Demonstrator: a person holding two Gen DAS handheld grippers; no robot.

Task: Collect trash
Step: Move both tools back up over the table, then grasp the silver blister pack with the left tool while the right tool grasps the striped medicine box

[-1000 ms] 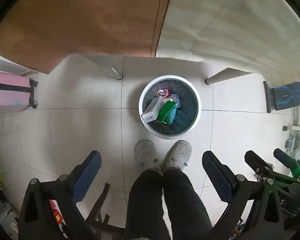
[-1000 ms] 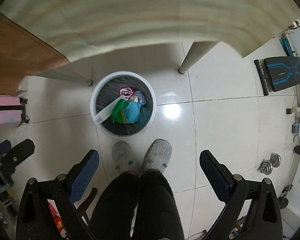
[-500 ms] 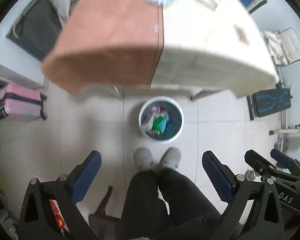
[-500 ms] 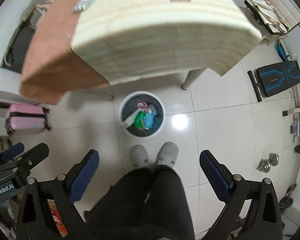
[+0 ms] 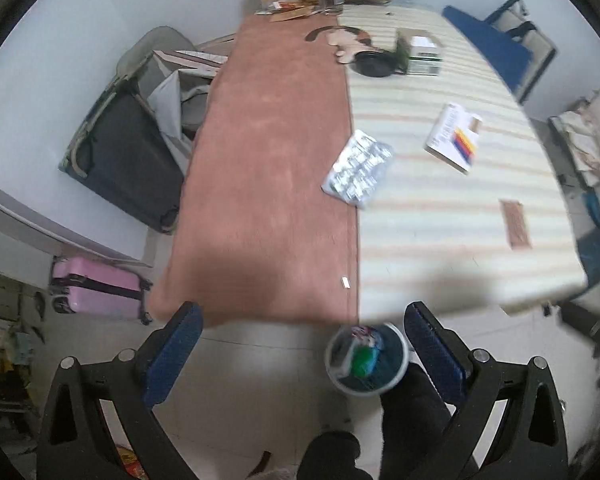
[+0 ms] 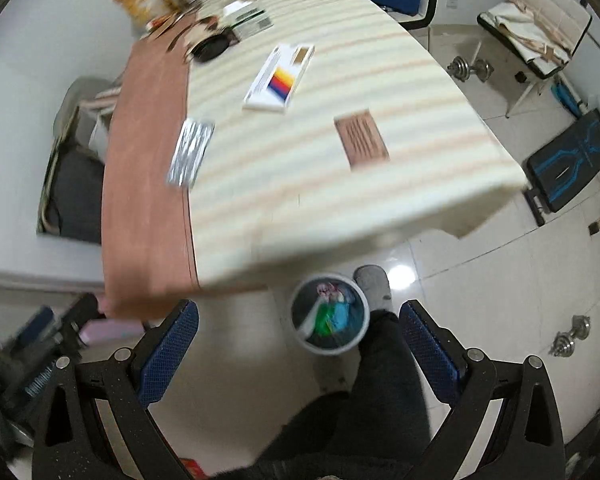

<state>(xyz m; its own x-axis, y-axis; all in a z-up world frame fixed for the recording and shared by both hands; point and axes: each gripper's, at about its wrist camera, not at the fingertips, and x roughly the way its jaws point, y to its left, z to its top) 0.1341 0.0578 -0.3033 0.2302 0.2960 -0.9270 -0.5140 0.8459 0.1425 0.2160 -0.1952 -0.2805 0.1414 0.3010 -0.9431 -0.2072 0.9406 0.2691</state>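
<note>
Partly done: bin point(image 5: 366, 358) on floor at 6 o'clock below table point(image 5: 440, 216) edge, already holding green wrapper, white carton, other scraps. Left on striped cloth: foil blister pack point(image 5: 358, 171) at 12, white box point(image 5: 454, 142) with rainbow print at 1, flat brown card point(image 5: 515, 224) at 3. Left gripper point(image 5: 302, 358) spread wide, gripping nothing. Right gripper point(image 6: 298, 354) likewise agape, empty. Foil crinkled, shiny; box rigid cardboard; bin round, white-rimmed, dark-lined. Blue ribbed pads.

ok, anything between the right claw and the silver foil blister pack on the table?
Nothing visible. The right claw is open and empty, and only bare tablecloth lies before the silver foil blister pack.
</note>
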